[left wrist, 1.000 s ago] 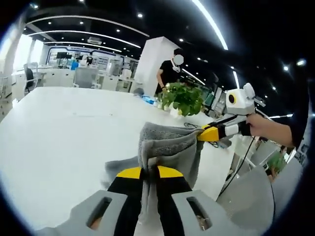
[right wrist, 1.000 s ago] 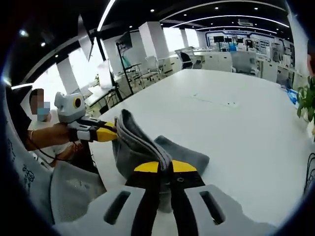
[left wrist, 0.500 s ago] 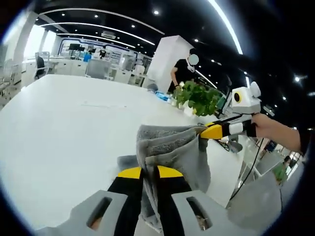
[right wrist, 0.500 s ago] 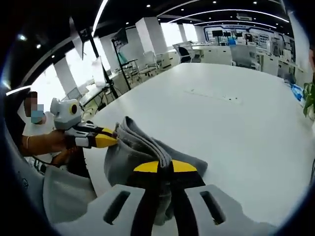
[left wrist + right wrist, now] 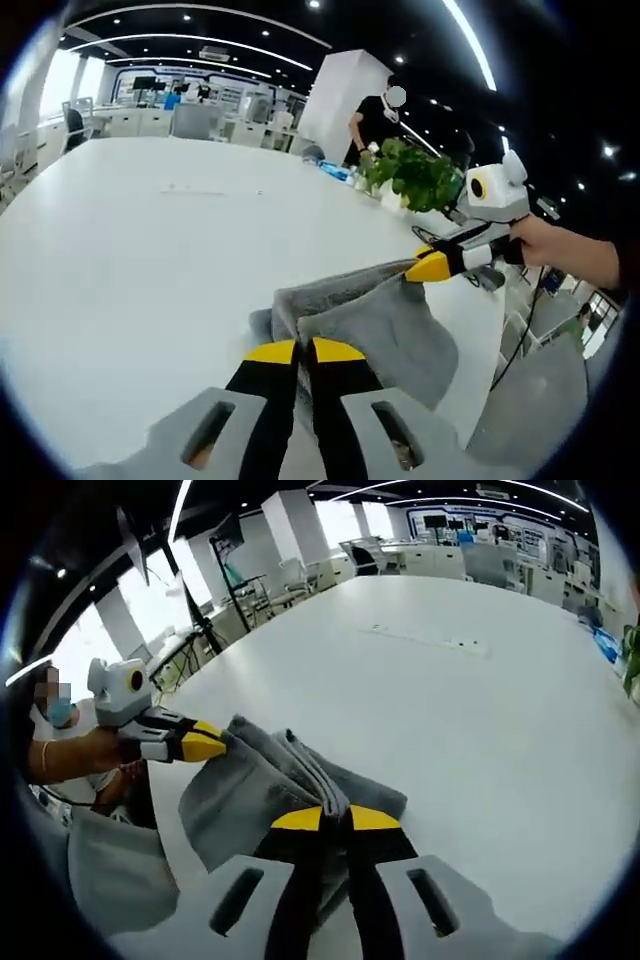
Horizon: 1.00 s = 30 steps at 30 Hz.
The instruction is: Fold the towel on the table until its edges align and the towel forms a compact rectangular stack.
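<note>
Grey terry cloth is what you have between both tools: the towel [image 5: 372,322] hangs stretched from one gripper to the other, folded over itself in several layers, above the near part of the white table [image 5: 150,260]. In the left gripper view your left gripper [image 5: 305,351] has its yellow-tipped jaws pressed together on one corner of the towel, the cloth running out from between them toward the right. At the far end of that span your right gripper [image 5: 424,267] pinches the other corner, your right hand [image 5: 560,250] wrapped around its handle. A potted green plant [image 5: 410,178] stands on the table behind it, and a person in a black top [image 5: 372,120] stands further back beside a white pillar.

In the right gripper view your right gripper [image 5: 336,818] is likewise clamped on the towel [image 5: 260,785], whose stacked edges show as ridges running away from the jaws. Your left gripper [image 5: 203,746] holds the opposite corner at the left, just past the table's edge [image 5: 175,810], with your left hand [image 5: 85,752] behind it. The far side of the table [image 5: 480,700] is bare white surface with desks and chairs beyond
</note>
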### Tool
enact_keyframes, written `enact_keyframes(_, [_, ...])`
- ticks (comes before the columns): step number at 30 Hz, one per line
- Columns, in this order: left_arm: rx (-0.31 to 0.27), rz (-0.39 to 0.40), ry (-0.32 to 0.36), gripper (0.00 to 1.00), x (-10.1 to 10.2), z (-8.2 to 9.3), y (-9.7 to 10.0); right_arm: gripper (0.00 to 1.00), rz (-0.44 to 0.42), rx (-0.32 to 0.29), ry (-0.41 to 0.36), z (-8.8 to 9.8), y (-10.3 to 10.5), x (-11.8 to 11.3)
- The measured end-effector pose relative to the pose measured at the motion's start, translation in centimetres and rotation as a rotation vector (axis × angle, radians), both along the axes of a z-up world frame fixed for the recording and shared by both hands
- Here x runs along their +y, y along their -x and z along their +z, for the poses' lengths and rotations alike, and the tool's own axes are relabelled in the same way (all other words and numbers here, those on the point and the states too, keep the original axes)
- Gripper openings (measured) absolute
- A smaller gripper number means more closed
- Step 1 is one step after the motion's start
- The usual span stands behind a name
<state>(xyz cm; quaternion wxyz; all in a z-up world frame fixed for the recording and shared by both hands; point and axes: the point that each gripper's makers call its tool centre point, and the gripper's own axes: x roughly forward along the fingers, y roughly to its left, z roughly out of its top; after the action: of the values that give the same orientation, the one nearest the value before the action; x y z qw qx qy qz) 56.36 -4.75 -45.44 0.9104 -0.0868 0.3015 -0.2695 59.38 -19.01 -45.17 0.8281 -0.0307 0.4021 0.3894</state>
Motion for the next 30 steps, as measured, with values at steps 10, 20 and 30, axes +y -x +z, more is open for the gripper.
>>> enact_keyframes(10, [0.067,0.029,-0.088,0.05,0.4,-2.7,-0.4,0.08,0.023,0.029,0.023,-1.9,-1.2,0.1])
enact_keyframes(20, [0.043,0.012,-0.151,0.09,0.7,-3.2,-1.1,0.14,0.005,-0.009,0.073,-2.5,-2.2,-0.8])
enact_keyframes(30, [-0.006,-0.033,-0.211,0.13,0.9,-2.4,-1.5,0.22,-0.045,-0.028,0.080,-2.9,-2.7,-1.7])
